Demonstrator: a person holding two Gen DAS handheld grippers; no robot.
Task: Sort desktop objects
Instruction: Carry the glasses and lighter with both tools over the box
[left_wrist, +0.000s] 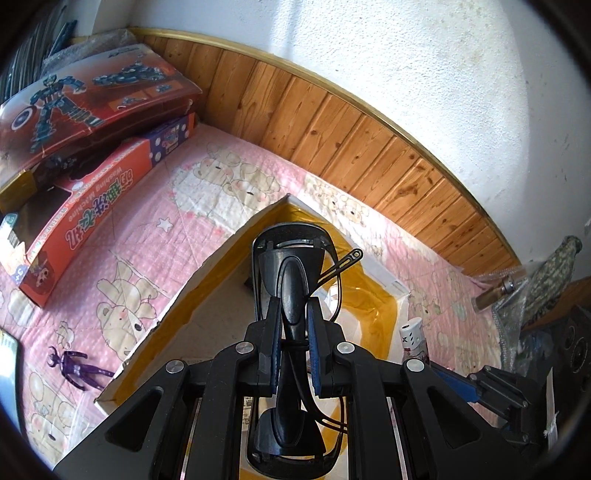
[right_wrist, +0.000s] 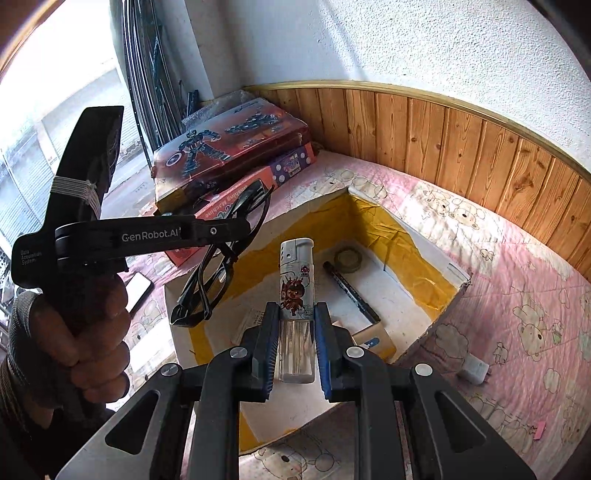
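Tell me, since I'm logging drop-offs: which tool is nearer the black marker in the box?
Right. The right tool holds the lighter beside the marker; the left tool hangs over the box's far-left side.

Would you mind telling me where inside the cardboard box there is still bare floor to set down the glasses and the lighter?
The box floor is bare on its left half, between the yellow-taped left wall and the marker. The far corner is crowded by the tape roll and marker; a small carton fills the near right. The glasses and lighter hang above it.

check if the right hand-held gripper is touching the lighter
Touching. The right wrist view shows the right hand-held gripper with both blue pads pressed on the lighter's clear lower body, holding it upright above the box.
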